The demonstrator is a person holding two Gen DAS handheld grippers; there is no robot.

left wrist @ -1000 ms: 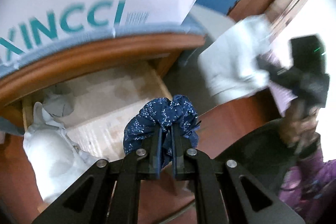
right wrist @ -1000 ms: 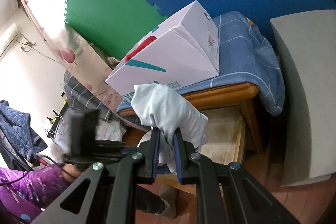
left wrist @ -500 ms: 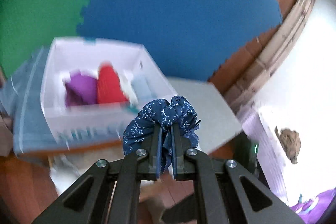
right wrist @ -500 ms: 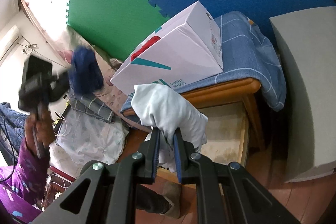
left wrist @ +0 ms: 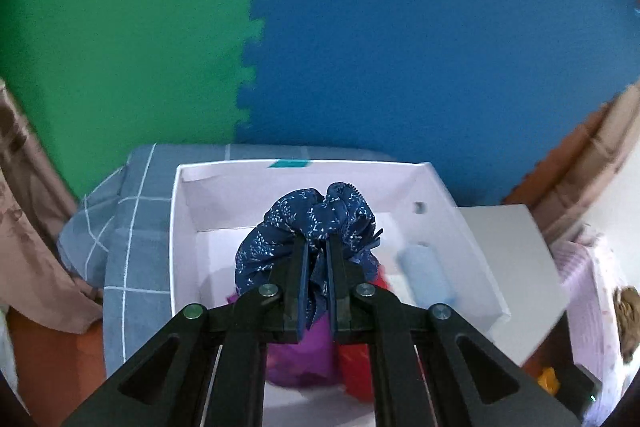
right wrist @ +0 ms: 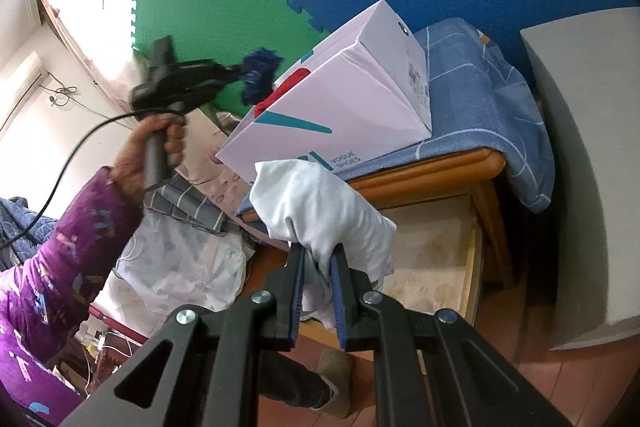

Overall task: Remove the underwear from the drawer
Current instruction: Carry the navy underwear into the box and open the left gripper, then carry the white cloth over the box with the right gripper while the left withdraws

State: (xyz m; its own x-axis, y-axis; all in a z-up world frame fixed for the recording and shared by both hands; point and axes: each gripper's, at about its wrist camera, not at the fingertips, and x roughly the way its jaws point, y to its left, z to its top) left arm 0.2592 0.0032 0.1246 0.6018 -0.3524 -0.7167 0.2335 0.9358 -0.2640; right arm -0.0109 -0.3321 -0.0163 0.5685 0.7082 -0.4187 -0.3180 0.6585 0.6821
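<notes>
My left gripper is clenched on a bunched navy underwear w/ small white print; the cloth bulges out above and to both sides of the pads. It hangs over the open white shoebox, roughly at box centre. Under it in the box: a purple bundle at 6 o'clock, a red one just beside it at 5, a pale blue roll at 3. Box sits on a blue-grey checked cloth. Behind, foam-mat wall, green at 10–11 o'clock, blue at 1–2.

My right gripper is clamped on a white underwear, which bunches up over the fingertips. Past it at 3 o'clock, the open wooden drawer, bare bottom showing, below the orange-brown rim of the nightstand top. Shoebox at 12 o'clock on the cloth-covered top, lettering "VOGUE SHOES" on its side. At 10 o'clock my left hand, purple sleeve, holds the other gripper up w/ the navy piece at the box's upper left edge; that part is blurred. Grey block at 3 o'clock, far right.
</notes>
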